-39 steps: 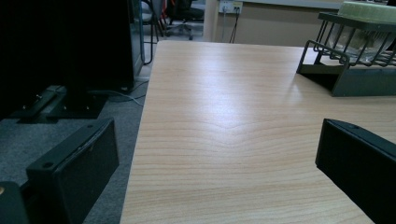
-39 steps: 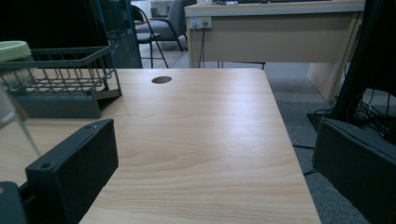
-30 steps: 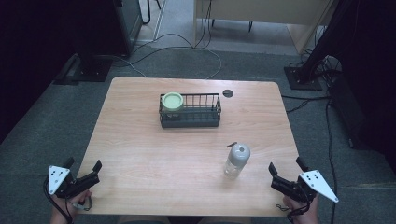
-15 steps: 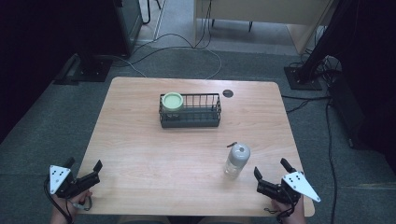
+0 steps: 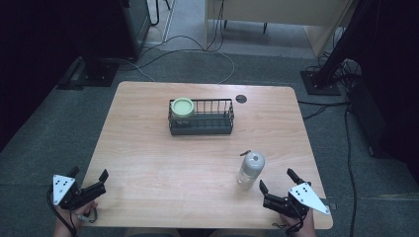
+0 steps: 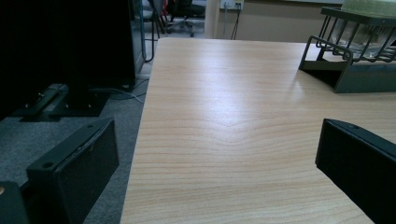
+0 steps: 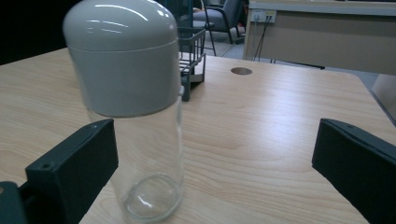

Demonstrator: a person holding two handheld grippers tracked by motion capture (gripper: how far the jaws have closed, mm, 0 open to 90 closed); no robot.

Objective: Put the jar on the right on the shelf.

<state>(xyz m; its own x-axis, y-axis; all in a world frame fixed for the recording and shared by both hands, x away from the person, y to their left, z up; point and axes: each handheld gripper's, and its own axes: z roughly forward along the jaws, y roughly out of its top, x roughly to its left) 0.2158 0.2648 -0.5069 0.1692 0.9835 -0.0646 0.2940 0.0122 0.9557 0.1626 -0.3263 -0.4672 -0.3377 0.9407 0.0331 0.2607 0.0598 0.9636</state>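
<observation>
Two grippers sit low at the near edge of the table (image 5: 148,163) in the high view. Left gripper (image 5: 89,180) at the near left corner, jaws spread wide, nothing between them. Right gripper (image 5: 277,179) near the right corner, jaws likewise wide, pointed toward the clear bottle (image 5: 250,169) with the grey cap, which stands upright just beside and ahead of it, not touched. Wire basket (image 5: 201,117) stands mid-table toward the far side, well apart from the bottle; green-lidded jar (image 5: 182,107) in its left end.

Left gripper view: both black jaws wide apart, bare wood between; basket corner at upper right (image 6: 345,56).

Right gripper view: jaws wide; bottle (image 7: 135,116) stands upright close in front, nearer the left jaw, partly ahead of it, contact cannot be told. Basket (image 7: 191,56) behind it, round hole (image 7: 241,71) in the tabletop farther back
</observation>
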